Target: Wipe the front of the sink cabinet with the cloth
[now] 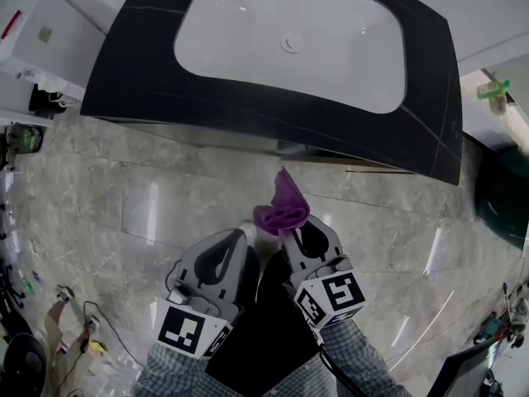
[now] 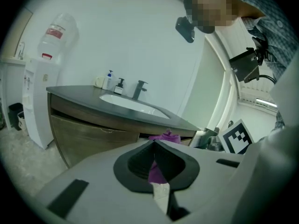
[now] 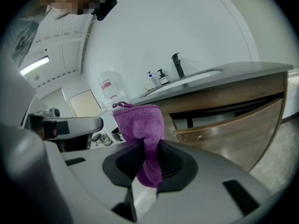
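A purple cloth [image 1: 283,209] is bunched up over the marble floor, just short of the sink cabinet. My right gripper [image 1: 289,230] is shut on it, and in the right gripper view the cloth [image 3: 140,125] stands up out of the jaws. My left gripper [image 1: 246,234] sits close beside it, shut, with a purple strip of cloth [image 2: 156,171] between its pads. The cabinet's wooden front [image 2: 88,134] [image 3: 224,125] lies ahead of both grippers, under the black countertop [image 1: 248,98] with its white basin [image 1: 248,31]. Neither gripper touches the cabinet.
A white water dispenser [image 2: 39,101] with a bottle on top stands to the cabinet's left. A tap [image 2: 138,88] and soap bottles [image 2: 110,80] are on the counter. Cables [image 1: 83,329] lie on the floor at lower left, and green items [image 1: 496,89] sit at right.
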Action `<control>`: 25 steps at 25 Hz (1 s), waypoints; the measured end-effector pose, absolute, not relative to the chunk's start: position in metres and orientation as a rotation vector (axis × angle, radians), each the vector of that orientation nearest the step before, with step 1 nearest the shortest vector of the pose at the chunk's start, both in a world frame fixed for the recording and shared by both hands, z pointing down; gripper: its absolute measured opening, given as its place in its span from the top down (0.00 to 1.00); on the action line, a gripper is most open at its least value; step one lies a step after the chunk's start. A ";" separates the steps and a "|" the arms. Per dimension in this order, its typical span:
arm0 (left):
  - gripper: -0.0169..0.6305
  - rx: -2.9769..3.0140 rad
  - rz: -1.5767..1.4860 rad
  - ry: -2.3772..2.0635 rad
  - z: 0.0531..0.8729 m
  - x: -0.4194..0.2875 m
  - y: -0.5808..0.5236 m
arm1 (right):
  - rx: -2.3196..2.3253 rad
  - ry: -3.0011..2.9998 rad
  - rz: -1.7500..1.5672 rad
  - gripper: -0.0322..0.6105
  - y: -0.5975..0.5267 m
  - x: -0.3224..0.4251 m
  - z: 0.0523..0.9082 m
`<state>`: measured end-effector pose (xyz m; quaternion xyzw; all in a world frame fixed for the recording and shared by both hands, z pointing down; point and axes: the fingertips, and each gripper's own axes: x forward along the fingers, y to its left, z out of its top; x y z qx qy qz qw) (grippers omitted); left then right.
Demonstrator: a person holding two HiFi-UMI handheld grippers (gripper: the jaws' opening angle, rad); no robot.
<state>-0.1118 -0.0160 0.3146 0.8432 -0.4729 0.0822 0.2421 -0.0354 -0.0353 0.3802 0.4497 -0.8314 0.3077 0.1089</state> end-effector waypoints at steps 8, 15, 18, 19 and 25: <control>0.96 2.238 0.240 -1.359 0.343 -0.122 -0.014 | 1.272 -2.462 0.918 0.83 -0.067 -0.052 0.413; 0.96 2.219 0.255 -1.387 0.348 -0.125 -0.015 | 1.347 -2.417 0.941 0.84 -0.104 -0.041 0.428; 0.96 2.206 0.256 -1.390 0.353 -0.122 -0.015 | 1.391 -2.398 0.989 0.83 -0.117 -0.032 0.432; 0.96 2.202 0.258 -1.387 0.354 -0.121 -0.015 | 1.413 -2.391 1.014 0.83 -0.121 -0.027 0.433; 0.96 2.207 0.271 -1.372 0.356 -0.110 -0.016 | 1.485 -2.355 1.112 0.83 -0.133 -0.003 0.438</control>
